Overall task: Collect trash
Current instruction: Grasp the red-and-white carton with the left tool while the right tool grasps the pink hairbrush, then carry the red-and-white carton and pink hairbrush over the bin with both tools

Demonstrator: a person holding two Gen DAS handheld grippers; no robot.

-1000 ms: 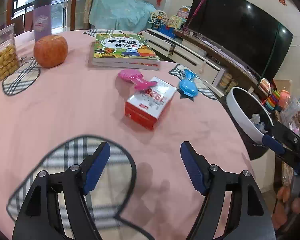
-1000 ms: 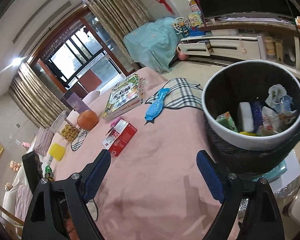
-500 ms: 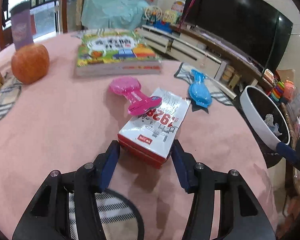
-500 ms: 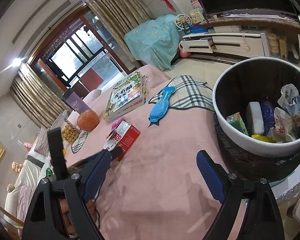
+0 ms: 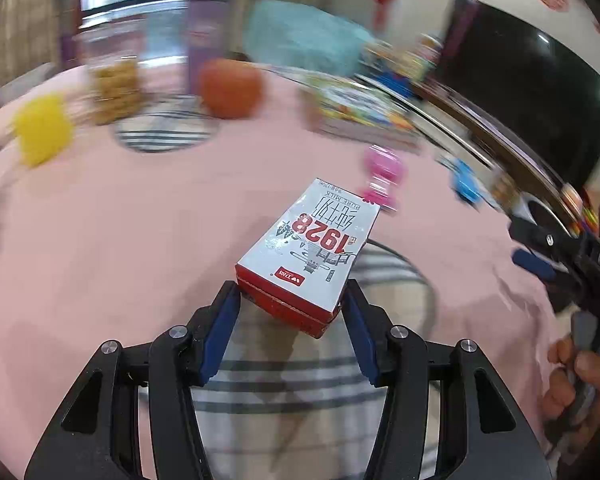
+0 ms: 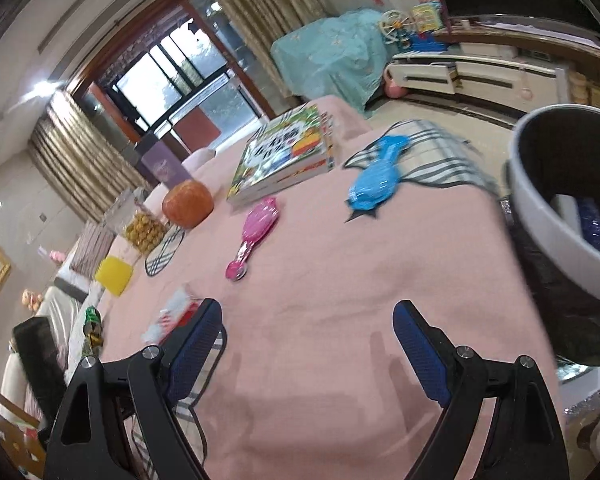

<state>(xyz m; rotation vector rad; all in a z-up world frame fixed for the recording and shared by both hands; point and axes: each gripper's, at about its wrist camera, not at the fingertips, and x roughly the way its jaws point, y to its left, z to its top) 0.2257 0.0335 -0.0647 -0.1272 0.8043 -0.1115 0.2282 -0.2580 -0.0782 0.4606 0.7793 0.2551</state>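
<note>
I am judging the job partly done: the trash bin beside the table already holds several scraps, while the milk carton is not yet in it. I am pinching the carton's near end in the left gripper, both pads pressed to its sides, its far end jutting forward above the pink tablecloth. I am holding the right gripper spread and empty.

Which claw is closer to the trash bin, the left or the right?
The right gripper: the trash bin sits just past its right finger. The left gripper is farther back over the table, shut on the milk carton.
</note>
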